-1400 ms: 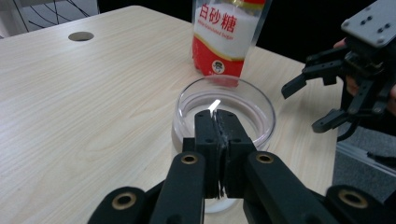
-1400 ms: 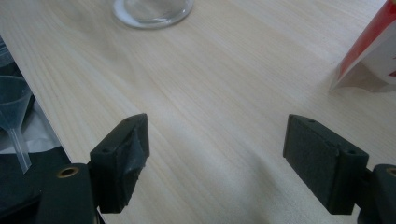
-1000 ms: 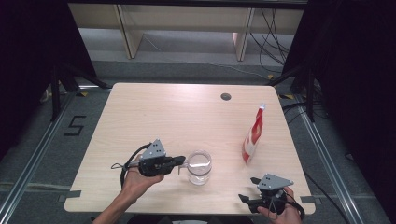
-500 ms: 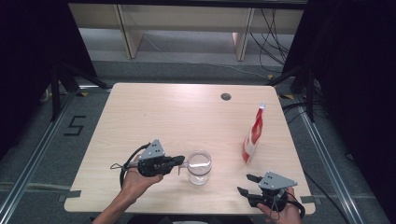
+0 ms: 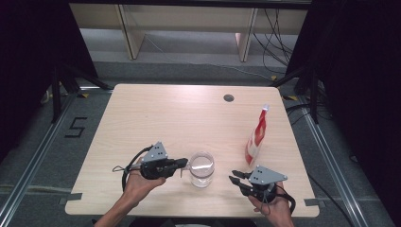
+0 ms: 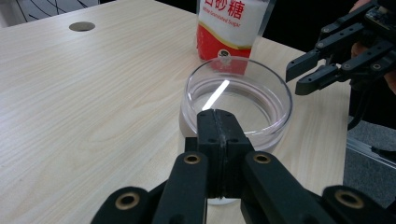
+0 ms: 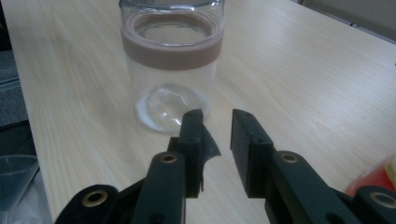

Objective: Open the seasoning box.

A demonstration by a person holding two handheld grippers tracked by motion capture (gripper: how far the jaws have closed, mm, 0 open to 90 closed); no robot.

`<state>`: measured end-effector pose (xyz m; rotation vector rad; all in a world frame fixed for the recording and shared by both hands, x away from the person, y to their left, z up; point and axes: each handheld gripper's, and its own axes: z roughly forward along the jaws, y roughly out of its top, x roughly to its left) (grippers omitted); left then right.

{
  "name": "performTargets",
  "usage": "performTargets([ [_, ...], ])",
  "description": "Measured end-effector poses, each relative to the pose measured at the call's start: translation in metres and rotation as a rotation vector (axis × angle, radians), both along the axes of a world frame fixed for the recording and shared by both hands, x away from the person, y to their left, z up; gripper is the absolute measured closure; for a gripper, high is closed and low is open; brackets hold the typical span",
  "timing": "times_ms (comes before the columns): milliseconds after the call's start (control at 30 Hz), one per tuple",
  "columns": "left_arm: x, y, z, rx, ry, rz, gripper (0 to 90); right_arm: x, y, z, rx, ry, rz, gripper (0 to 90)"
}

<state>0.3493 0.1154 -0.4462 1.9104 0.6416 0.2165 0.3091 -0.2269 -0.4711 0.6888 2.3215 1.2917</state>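
Resting low in the high view, the left tool (image 5: 182,163) has its jaws pressed together on nothing, tips just beside the glass jar (image 5: 202,169). The right tool (image 5: 239,178), lower right, holds its jaws slightly apart and empty. The pale wood-grain bench (image 5: 156,118) has a round grommet hole (image 5: 229,98) near its far edge. Behind it, a grey floor (image 5: 198,52), shelf legs and dark curtains. The jar is clear, open-topped, with a pinkish band. A red-and-white sugar pouch (image 5: 255,137) stands right of it.

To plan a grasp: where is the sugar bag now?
In the high view, the sugar bag stands near the table's right edge, beyond the glass jar.
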Motion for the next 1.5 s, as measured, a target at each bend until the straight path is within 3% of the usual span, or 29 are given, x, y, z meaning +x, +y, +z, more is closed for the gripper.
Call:
performTargets([
  [333,-0.001,0.0,-0.002,-0.028,0.013,0.007,88.4,0.01,0.016,0.002,0.035,-0.022,0.041,83.5],
  [467,-0.001,0.002,-0.003,-0.018,-0.004,0.002,88.4,0.014,0.022,0.004,0.033,-0.033,0.06,86.4],
  [667,-0.001,0.003,-0.003,-0.018,0.001,-0.003,88.4,0.017,0.028,0.007,0.069,-0.027,0.068,88.9],
  [700,-0.001,0.003,-0.003,-0.019,0.0,-0.004,88.3,0.019,0.03,0.007,0.063,-0.055,0.091,89.1],
  [867,0.0,0.003,-0.003,-0.021,0.002,-0.008,88.2,0.019,0.039,0.01,0.075,-0.03,0.082,89.9],
  [933,-0.001,0.002,-0.003,-0.028,0.013,-0.001,88.2,0.021,0.041,0.01,0.061,-0.035,0.1,89.9],
  [1200,-0.001,0.003,-0.003,-0.027,0.016,-0.008,86.9,0.021,0.045,0.012,0.086,-0.037,0.102,90.0],
  [1233,-0.001,0.003,-0.003,-0.028,0.018,-0.01,85.5,0.021,0.046,0.013,0.089,-0.056,0.104,90.0],
  [1300,0.0,0.004,-0.001,-0.02,0.001,-0.036,79.1,0.02,0.048,0.015,0.091,-0.047,0.101,90.0],
  [1333,-0.002,0.003,-0.001,-0.038,0.016,-0.03,75.4,0.022,0.048,0.017,0.086,-0.065,0.112,90.0],
  [1500,-0.008,0.009,0.005,-0.029,-0.013,-0.048,58.7,0.021,0.052,0.019,0.095,-0.063,0.109,90.0],
])
